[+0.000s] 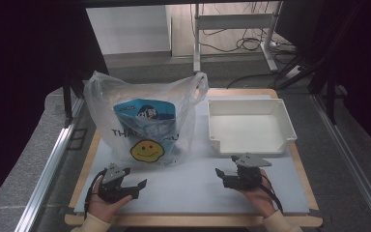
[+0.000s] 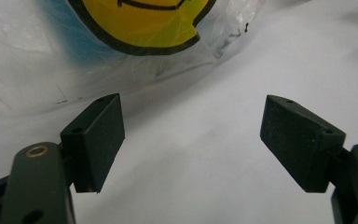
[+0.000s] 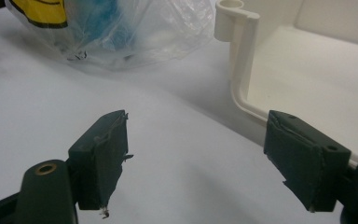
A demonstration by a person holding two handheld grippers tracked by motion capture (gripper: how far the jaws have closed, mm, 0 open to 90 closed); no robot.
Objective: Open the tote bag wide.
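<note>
While plastic bag (image 1: 145,116) stands upright on counter (image 1: 193,193), left half, blue snack packet (image 1: 145,112) inside, smiley print facing person. Bag lies just ahead of left tool (image 1: 136,186), slightly to its right; left hand (image 1: 107,203) nearer, right tool (image 1: 223,175) well apart to bag's right. Both tools released, jaws wide, nothing between. White tray (image 1: 251,126) empty, ahead of right tool. Count: one bag, one packet, one tray, two tools.

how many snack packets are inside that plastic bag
1: a blue packet stands upright inside the clear plastic bag, above its smiley face print. Others may be hidden behind it.
</note>
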